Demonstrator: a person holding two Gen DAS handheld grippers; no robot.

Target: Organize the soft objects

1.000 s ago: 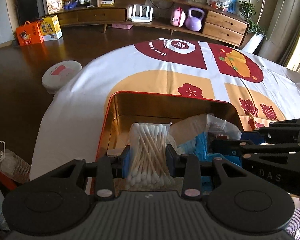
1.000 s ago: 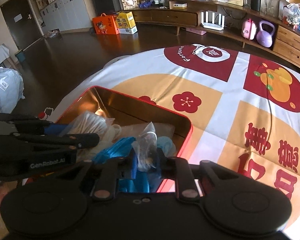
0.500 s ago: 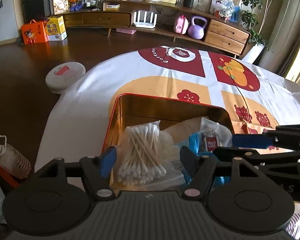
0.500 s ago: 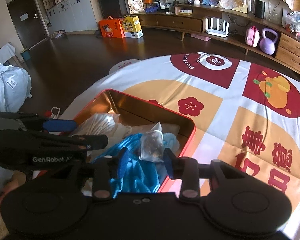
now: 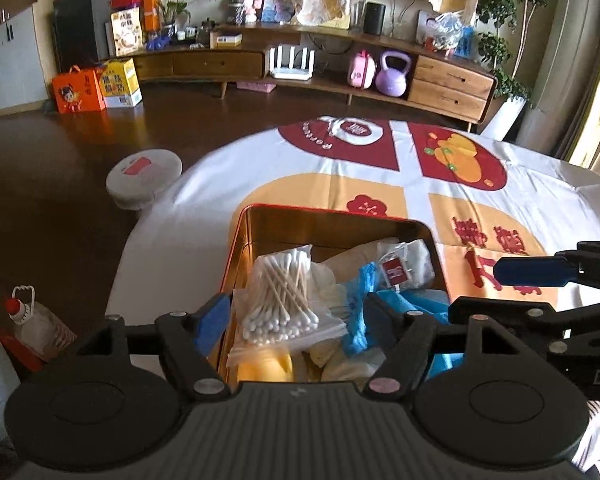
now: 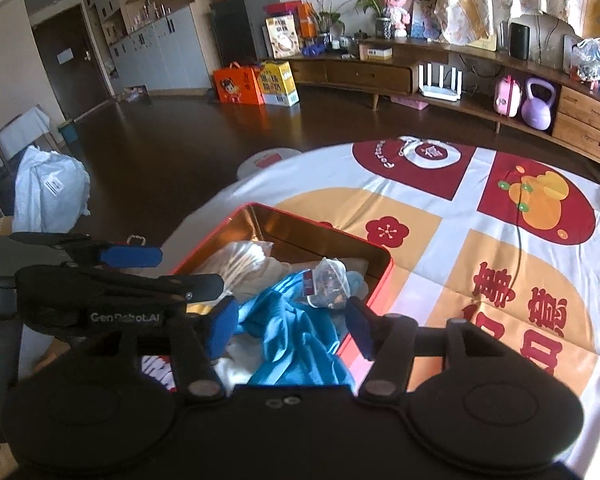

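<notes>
A red tin with a gold inside (image 5: pixel 332 220) stands on the table near its front-left edge, also in the right wrist view (image 6: pixel 384 276). In it lie a bag of cotton swabs (image 5: pixel 282 300), a small clear packet with a red label (image 5: pixel 400 266) (image 6: pixel 328 282), blue cloth (image 6: pixel 288 328) (image 5: pixel 416 300), white soft items and something yellow (image 5: pixel 266 366). My left gripper (image 5: pixel 296 322) is open and empty, above the tin's near end. My right gripper (image 6: pixel 288 326) is open and empty, above the blue cloth.
The round table carries a red, orange and white printed cloth (image 5: pixel 420 168) (image 6: pixel 500 240). A white robot vacuum (image 5: pixel 144 174) and a bottle (image 5: pixel 36 324) are on the dark floor to the left. A wooden sideboard (image 5: pixel 320 68) lines the far wall.
Both grippers have opened and pulled back upward. The left let go of the cotton swab bag and the right let go of the clear packet; both now lie in the tin.
</notes>
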